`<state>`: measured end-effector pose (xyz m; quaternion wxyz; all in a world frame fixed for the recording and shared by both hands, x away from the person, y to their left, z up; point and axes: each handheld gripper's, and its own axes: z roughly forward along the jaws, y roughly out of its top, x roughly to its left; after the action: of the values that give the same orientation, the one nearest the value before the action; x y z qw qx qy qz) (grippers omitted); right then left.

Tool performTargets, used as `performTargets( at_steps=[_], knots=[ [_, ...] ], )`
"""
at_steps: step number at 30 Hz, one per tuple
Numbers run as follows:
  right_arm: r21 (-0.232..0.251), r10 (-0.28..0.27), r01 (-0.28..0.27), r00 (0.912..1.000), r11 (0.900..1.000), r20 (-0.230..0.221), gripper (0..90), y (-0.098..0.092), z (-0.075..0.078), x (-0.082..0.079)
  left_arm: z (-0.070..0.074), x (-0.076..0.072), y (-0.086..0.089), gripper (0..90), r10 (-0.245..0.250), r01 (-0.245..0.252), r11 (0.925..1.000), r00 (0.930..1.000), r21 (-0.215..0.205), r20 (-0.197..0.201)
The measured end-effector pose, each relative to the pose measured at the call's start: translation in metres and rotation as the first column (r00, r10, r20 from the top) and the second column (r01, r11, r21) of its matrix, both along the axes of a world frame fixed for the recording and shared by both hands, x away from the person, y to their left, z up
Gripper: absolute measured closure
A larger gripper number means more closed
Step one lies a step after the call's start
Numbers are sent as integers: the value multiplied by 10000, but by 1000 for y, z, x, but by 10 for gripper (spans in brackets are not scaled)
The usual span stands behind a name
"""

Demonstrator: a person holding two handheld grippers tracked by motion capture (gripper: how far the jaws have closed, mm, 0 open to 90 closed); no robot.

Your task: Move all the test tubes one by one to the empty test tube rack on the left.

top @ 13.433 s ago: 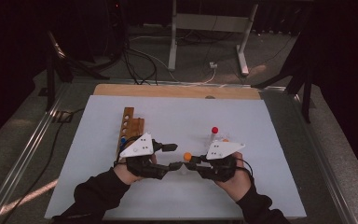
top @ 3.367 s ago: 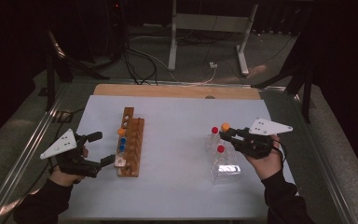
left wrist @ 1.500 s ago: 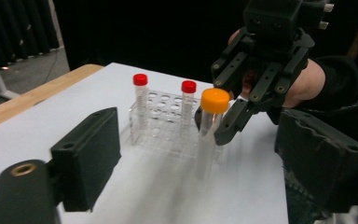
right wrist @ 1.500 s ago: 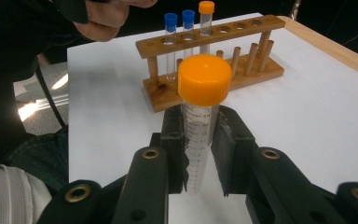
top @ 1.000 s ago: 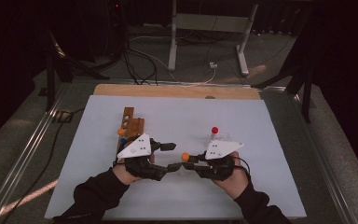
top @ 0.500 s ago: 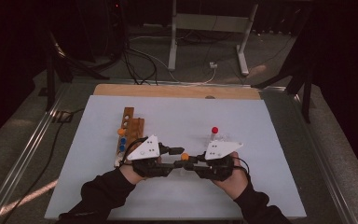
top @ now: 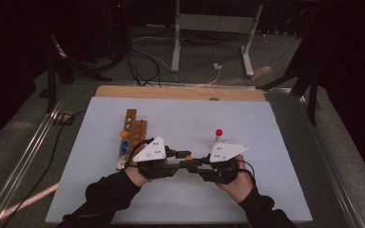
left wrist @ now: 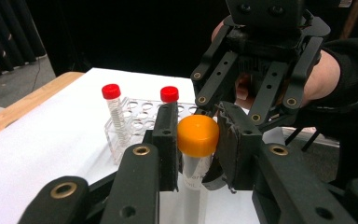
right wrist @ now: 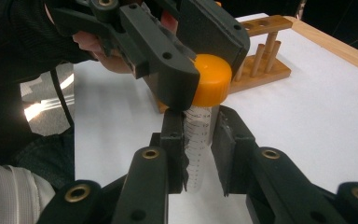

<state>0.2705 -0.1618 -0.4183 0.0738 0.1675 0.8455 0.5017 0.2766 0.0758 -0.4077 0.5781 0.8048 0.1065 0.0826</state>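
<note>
A clear graduated tube [right wrist: 196, 140] with an orange cap [left wrist: 198, 135] is held above the white mat between both grippers. My right gripper [right wrist: 198, 126] is shut on the tube's body below the cap. My left gripper [left wrist: 198, 126] has just been closing, and its pads now press on both sides of the orange cap [right wrist: 209, 79]. In the high view the left gripper [top: 183, 159] and right gripper [top: 197, 166] meet nose to nose near the mat's front, with the cap [top: 188, 157] between them.
A wooden rack [top: 132, 135] with orange- and blue-capped tubes stands left of the hands. A clear plastic rack [left wrist: 135, 116] holds two red-capped tubes [left wrist: 111, 91] behind the right hand. The white mat [top: 266, 123] lies on a table with a wooden back edge.
The left gripper's jaws have closed in onto the orange cap, and the left hand has edged a little to the right. The right gripper has kept still with the tube.
</note>
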Motion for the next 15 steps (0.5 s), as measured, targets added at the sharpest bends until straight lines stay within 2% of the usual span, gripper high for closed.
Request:
performTargets(
  at_steps=[5, 11, 15],
  knots=[
    [80, -113, 112, 9999, 9999, 47, 725, 0, 1, -1, 2, 1, 1, 714, 25, -25, 10000, 10000, -70, -32],
    [466, -464, 459, 9989, 9979, 98, 566, -6, 3, 0, 6, 6, 10, 715, 250, -252, 9993, 9996, -264, -93],
    [789, -592, 556, 9973, 9953, 444, 454, -10, 6, -1, 11, 12, 18, 715, 515, -517, 9980, 9986, -367, -71]
  ],
)
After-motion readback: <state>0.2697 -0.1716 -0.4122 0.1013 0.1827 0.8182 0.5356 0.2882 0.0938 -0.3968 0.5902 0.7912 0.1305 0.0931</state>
